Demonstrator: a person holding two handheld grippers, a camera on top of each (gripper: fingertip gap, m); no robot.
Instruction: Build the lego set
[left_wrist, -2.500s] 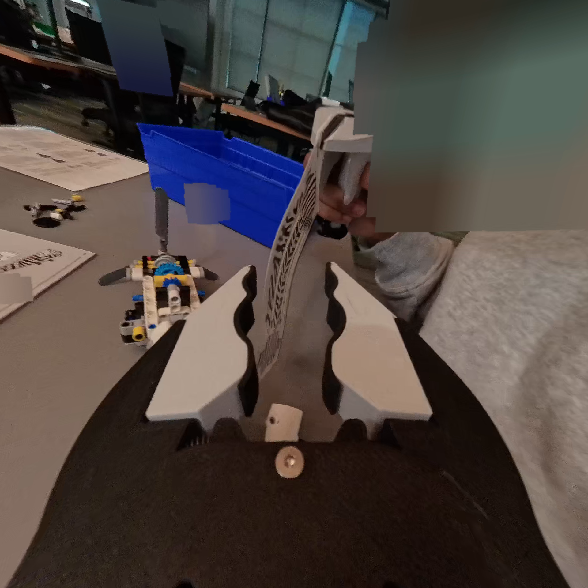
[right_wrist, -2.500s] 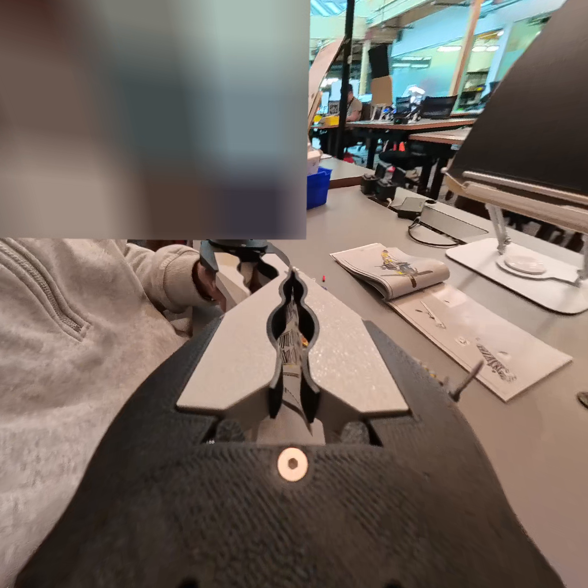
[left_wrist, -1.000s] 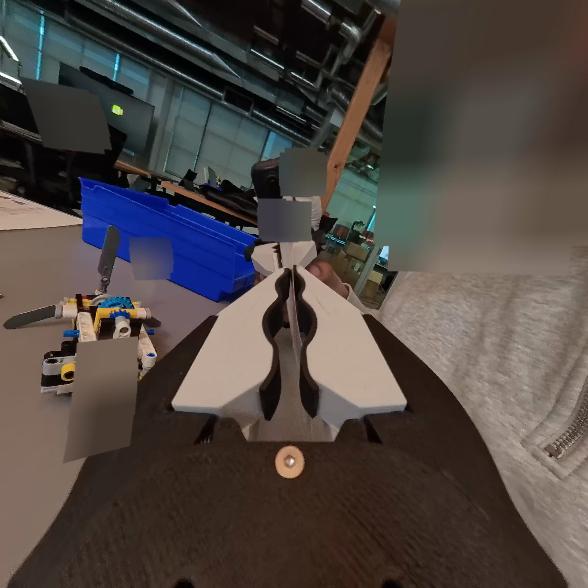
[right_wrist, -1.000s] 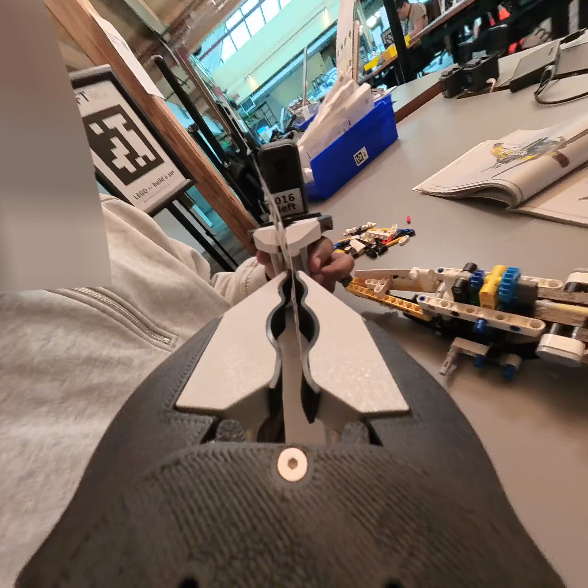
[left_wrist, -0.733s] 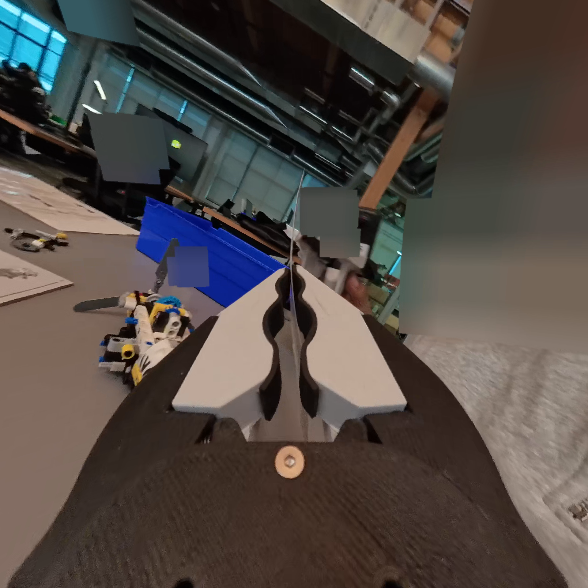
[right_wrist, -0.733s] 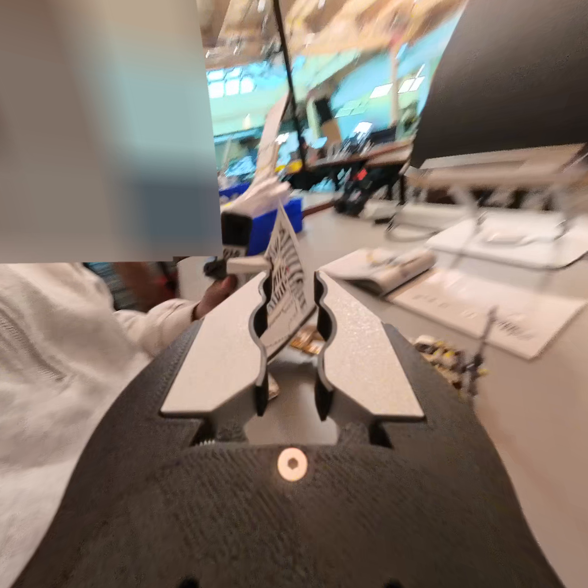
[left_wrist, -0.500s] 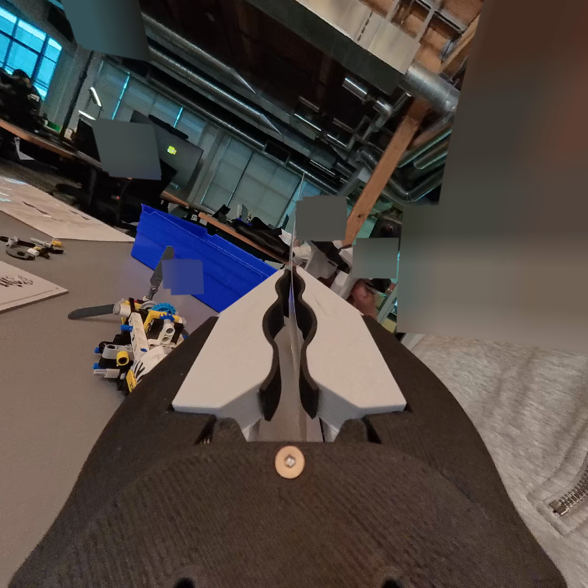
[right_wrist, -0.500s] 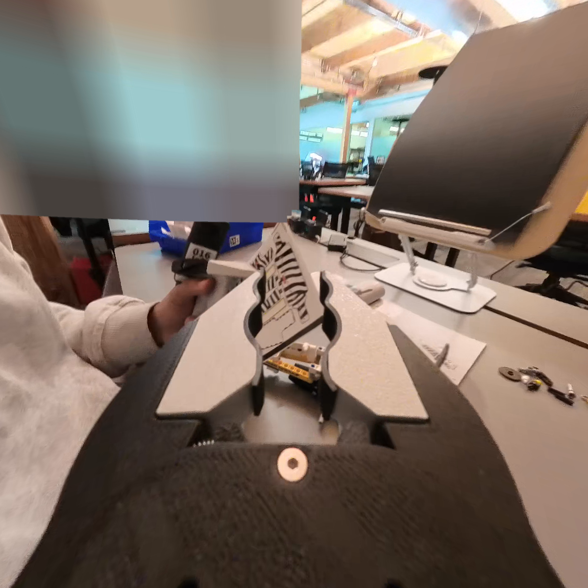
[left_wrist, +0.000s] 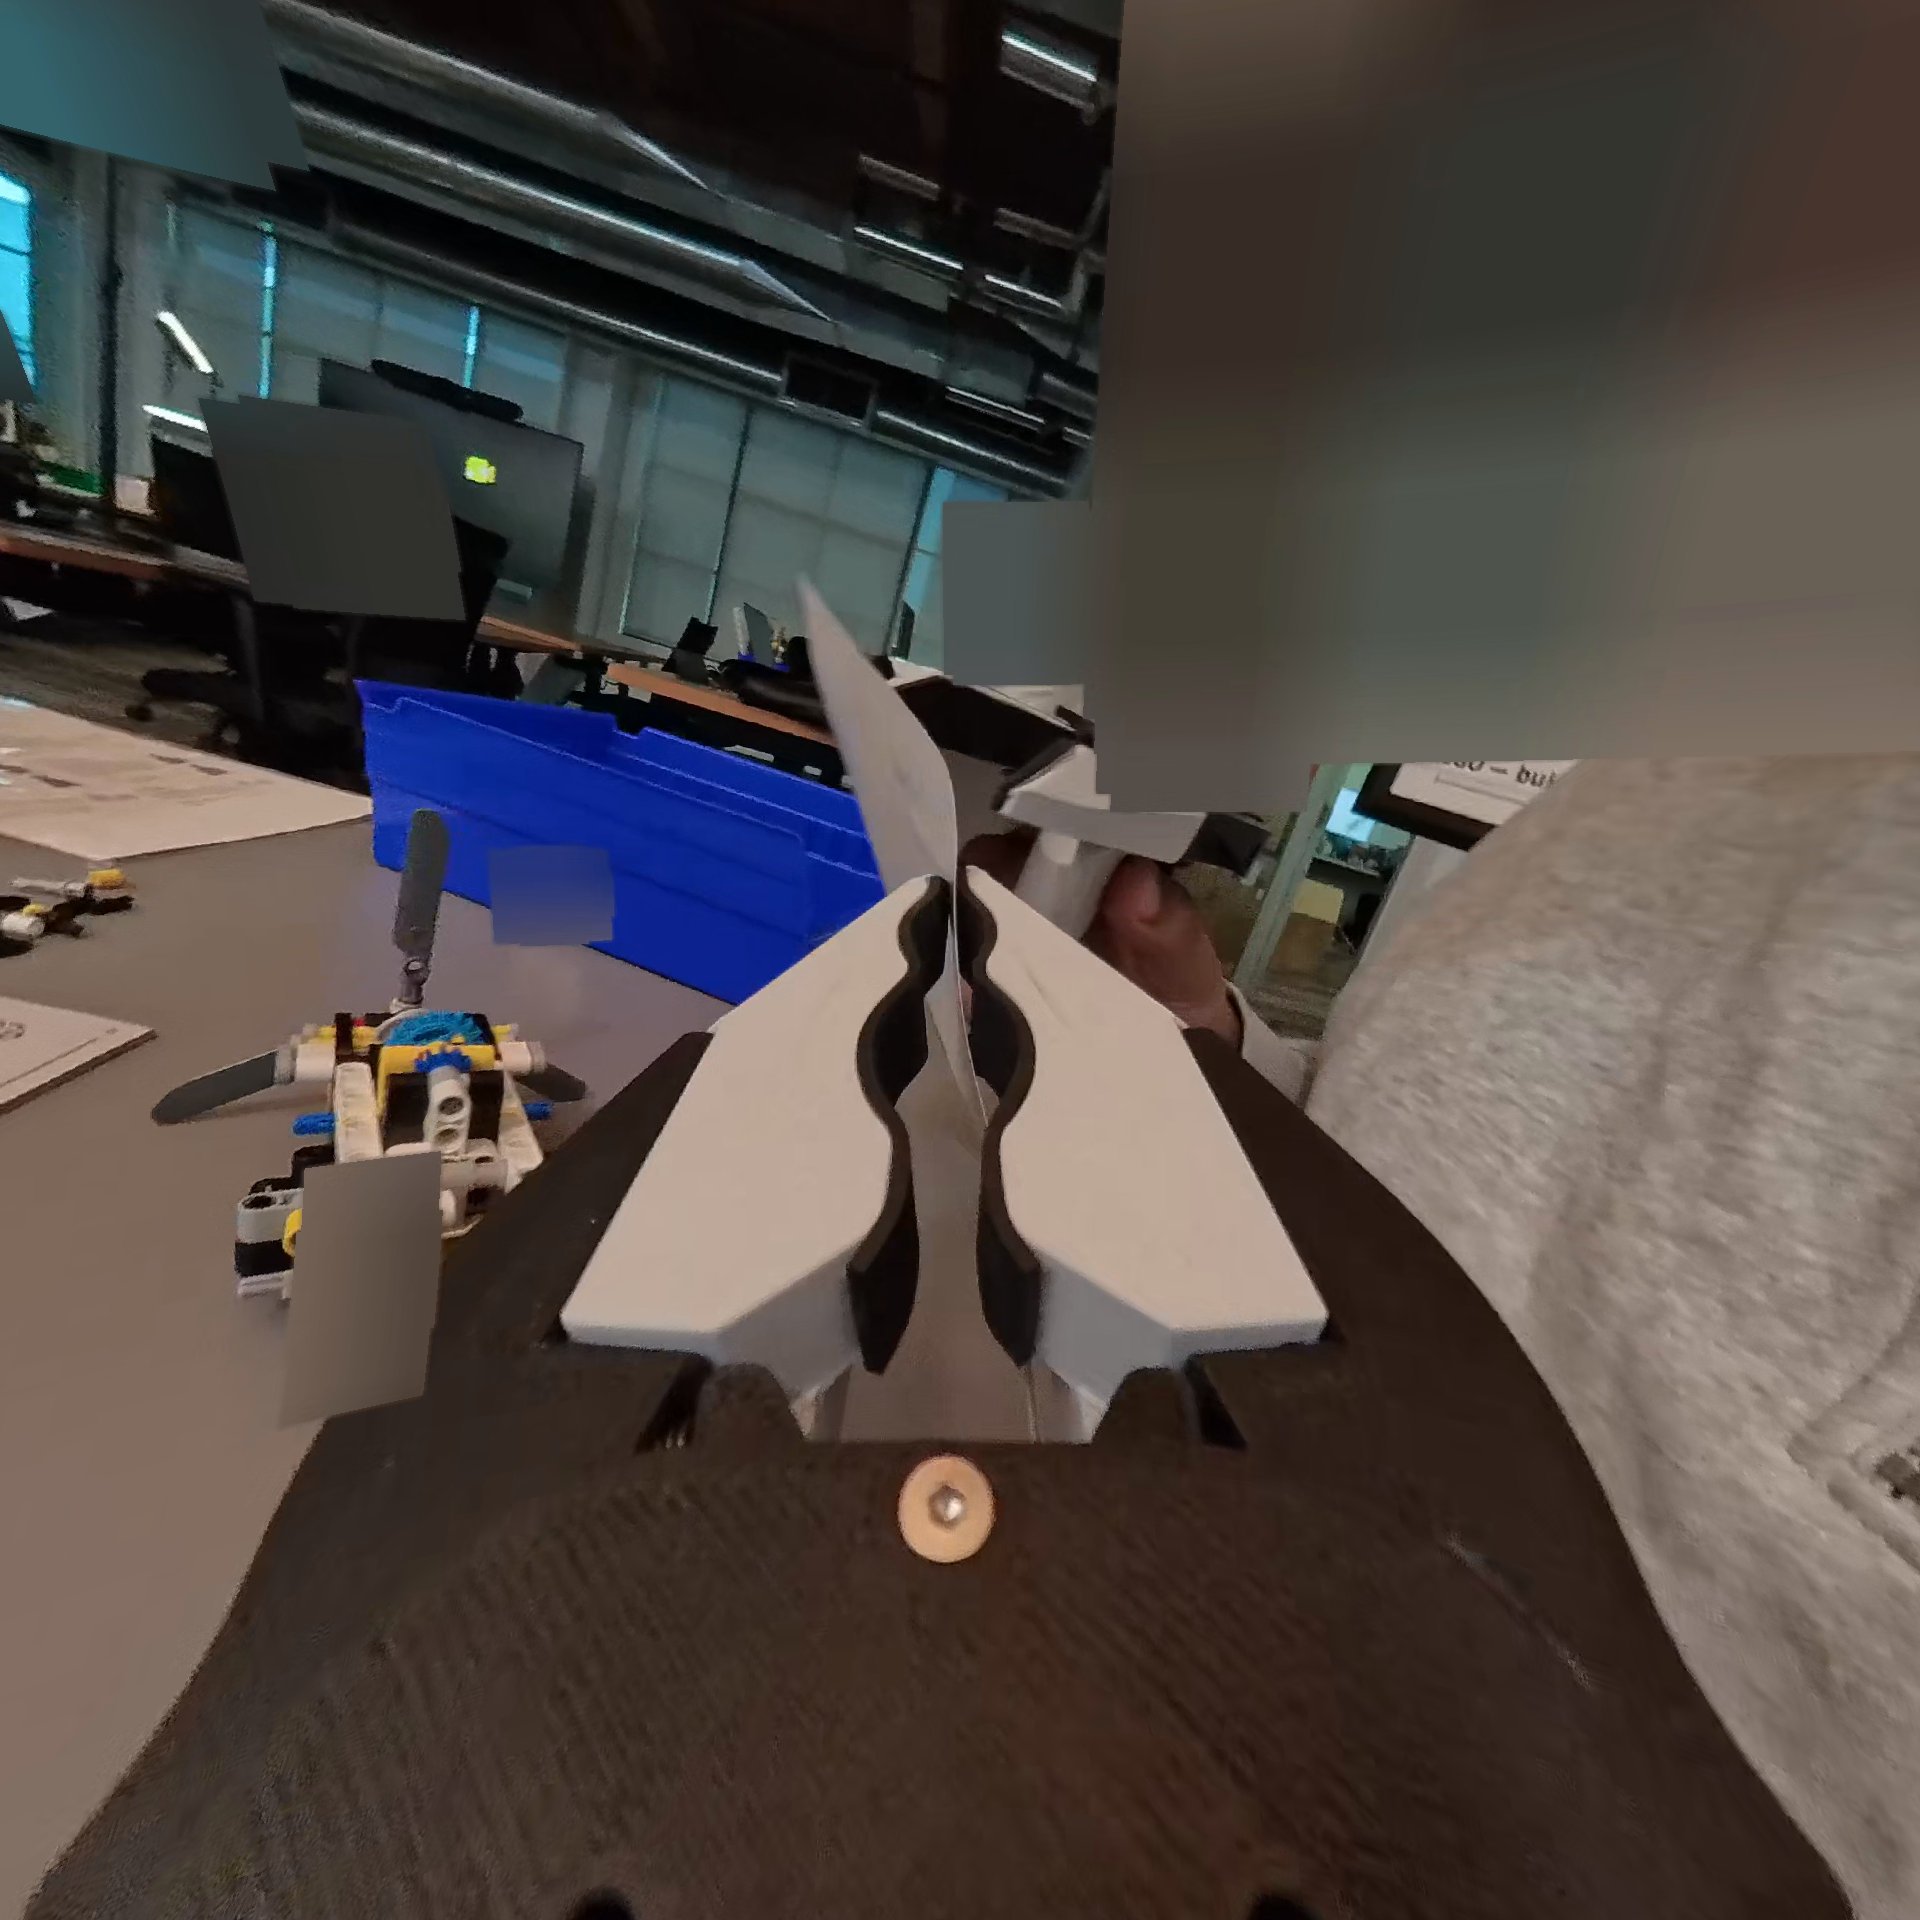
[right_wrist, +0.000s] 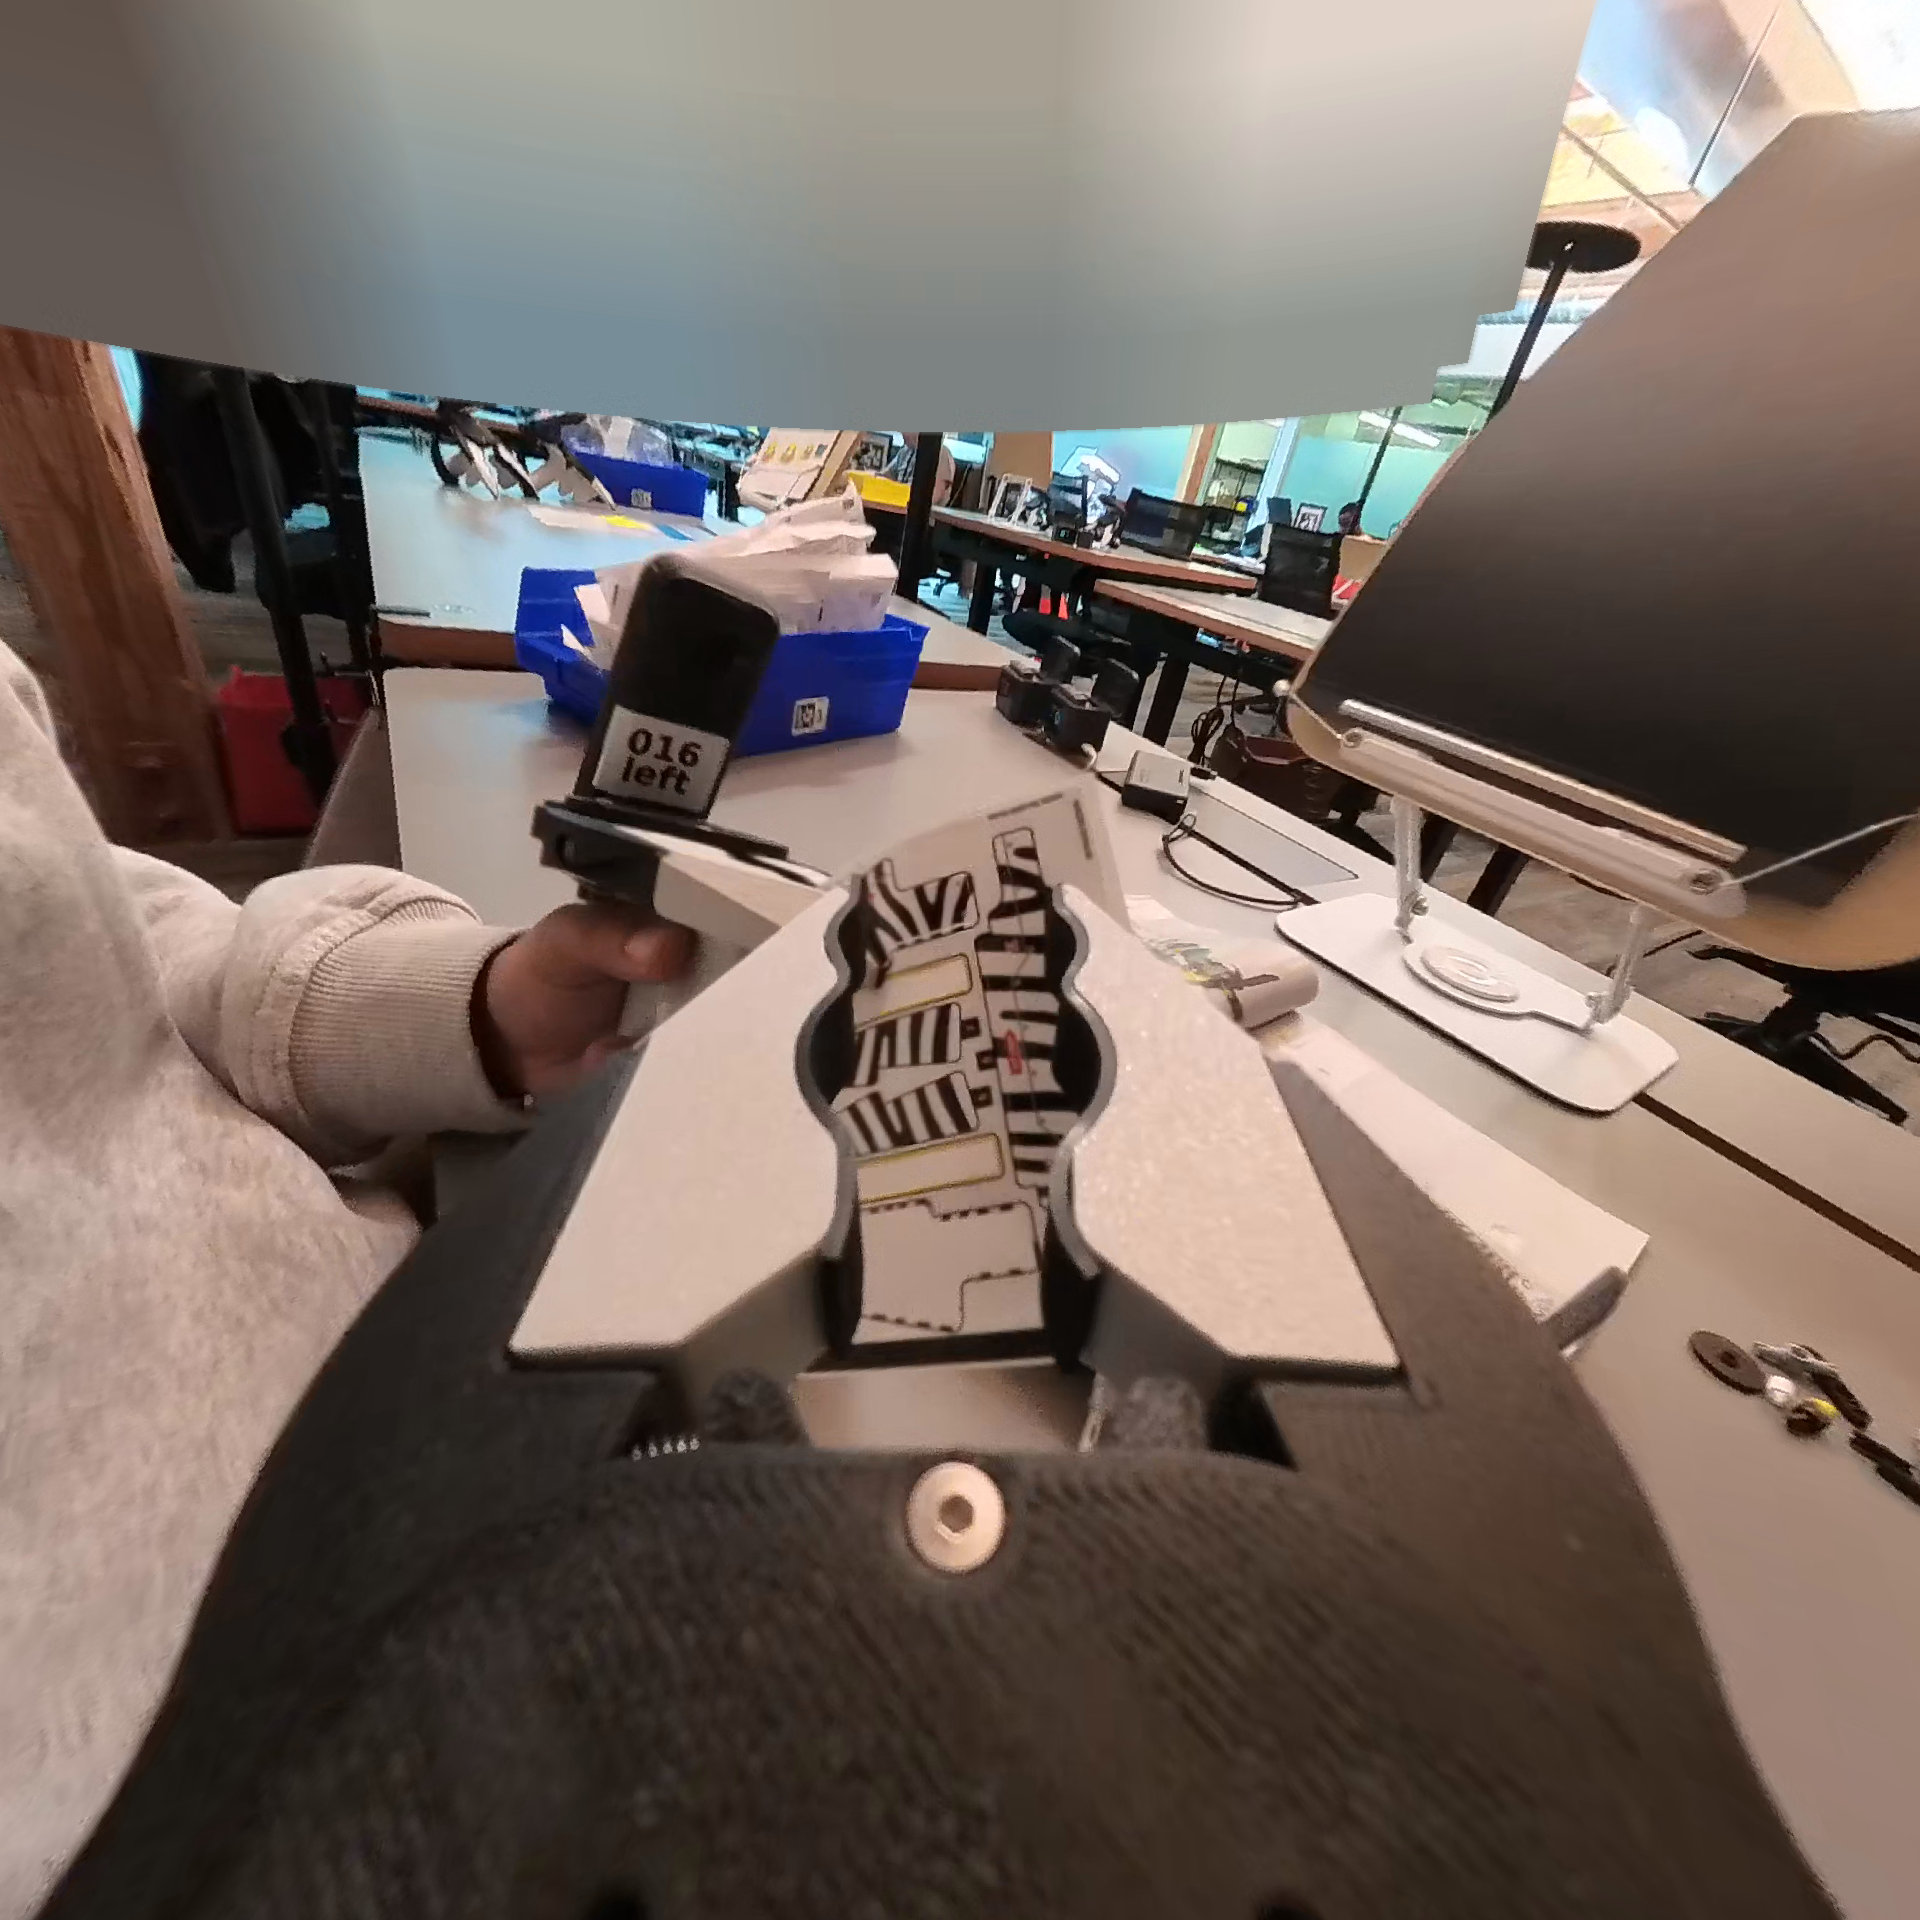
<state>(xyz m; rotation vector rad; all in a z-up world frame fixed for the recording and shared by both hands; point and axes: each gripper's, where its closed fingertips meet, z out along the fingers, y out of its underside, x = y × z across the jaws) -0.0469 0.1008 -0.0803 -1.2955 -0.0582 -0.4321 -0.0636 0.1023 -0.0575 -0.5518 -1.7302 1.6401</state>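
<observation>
My left gripper (left_wrist: 951, 896) is shut on a sticker sheet (left_wrist: 896, 769), which sticks up past the fingertips with its white back toward this view. In the right wrist view the sheet (right_wrist: 956, 1049) shows its black-striped printed face between my right gripper's fingers. My right gripper (right_wrist: 961, 894) is open, its jaws standing either side of the sheet. The left gripper's black camera mount (right_wrist: 681, 675) and the hand holding it show behind; its fingertips are hidden. The partly built Lego plane (left_wrist: 416, 1101), with grey propeller blades, stands on the grey table (left_wrist: 125, 1351) to the left.
A blue bin (left_wrist: 623, 821) stands behind the plane. Paper sheets (left_wrist: 156, 790) and loose parts (left_wrist: 62, 909) lie far left. The right wrist view shows a tablet on a stand (right_wrist: 1558, 675), a booklet (right_wrist: 1247, 982), loose parts (right_wrist: 1808, 1392) and another blue bin (right_wrist: 821, 675). Both grippers' tips are close together, under 4 cm apart. From either gripper's tips it is about 15 centimeters to the partly built Lego plane (left_wrist: 416, 1101).
My right gripper, shut on the sheet a second ago, has opened. My left gripper has stayed shut on the sheet. Both grippers have swung and the sheet now faces the right view.
</observation>
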